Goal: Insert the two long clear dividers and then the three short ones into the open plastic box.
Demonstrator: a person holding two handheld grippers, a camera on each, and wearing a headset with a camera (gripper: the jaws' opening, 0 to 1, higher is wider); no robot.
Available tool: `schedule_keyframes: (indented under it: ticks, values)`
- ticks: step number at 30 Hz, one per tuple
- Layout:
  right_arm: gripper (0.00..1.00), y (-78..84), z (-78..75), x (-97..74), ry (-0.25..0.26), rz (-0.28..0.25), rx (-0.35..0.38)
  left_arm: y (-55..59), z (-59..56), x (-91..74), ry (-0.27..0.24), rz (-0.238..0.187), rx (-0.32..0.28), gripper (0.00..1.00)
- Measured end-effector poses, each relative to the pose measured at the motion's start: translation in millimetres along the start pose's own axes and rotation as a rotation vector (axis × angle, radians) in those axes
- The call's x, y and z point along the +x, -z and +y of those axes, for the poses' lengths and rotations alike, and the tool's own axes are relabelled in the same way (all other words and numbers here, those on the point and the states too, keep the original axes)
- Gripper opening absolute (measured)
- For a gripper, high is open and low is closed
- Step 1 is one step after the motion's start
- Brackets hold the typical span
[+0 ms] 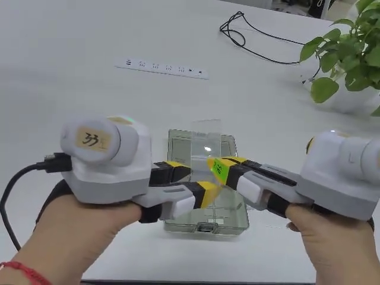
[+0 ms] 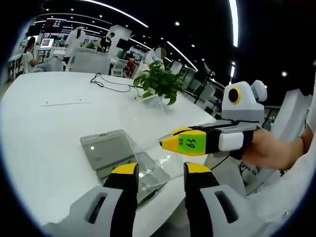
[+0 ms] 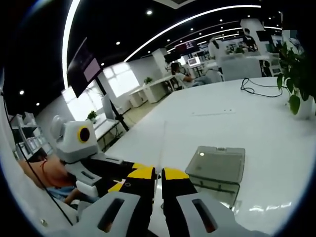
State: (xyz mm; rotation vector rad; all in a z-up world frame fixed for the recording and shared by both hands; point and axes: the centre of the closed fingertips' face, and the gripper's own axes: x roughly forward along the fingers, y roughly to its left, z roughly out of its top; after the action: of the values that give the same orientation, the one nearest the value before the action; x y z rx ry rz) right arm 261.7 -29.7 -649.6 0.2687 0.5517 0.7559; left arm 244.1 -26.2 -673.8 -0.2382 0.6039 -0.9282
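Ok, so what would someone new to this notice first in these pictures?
Over an open plastic box near the front edge of the white table, the right claw pinches a clear divider upright above the box, with the left claw open beside it. A leafy potted plant stands at the table's far right.

A white table (image 1: 71,89) carries everything; near its front edge sits the open plastic box (image 1: 205,227), lid laid flat behind it; farther back lies a white power strip (image 1: 161,67); a black cable (image 1: 255,35) loops at the far right, near a potted plant (image 1: 347,59).
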Motion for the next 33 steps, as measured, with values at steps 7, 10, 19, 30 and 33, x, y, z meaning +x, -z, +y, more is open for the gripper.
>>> schedule_keyframes:
  ticks: [7,10,19,30,33]
  values:
    - [0.06,-5.9,-4.3,-3.0,0.01,0.003,-0.001,1.8,6.8,-3.8,0.01,-0.004,0.017,0.45]
    - [0.06,-9.0,-10.8,-5.9,0.028,0.008,0.004,6.1,13.4,-8.6,0.002,0.017,0.074,0.42]
    - [0.06,-5.5,-34.6,-13.0,0.09,0.071,0.021,12.6,28.7,-22.3,0.021,0.017,0.103,0.56]
    - [0.06,6.6,-59.8,-13.1,0.171,0.187,0.105,29.8,34.3,-29.6,0.08,0.053,0.221,0.79]
    - [0.06,17.5,-67.5,-13.1,0.203,0.253,0.156,34.2,34.7,-29.2,0.095,0.07,0.237,0.85]
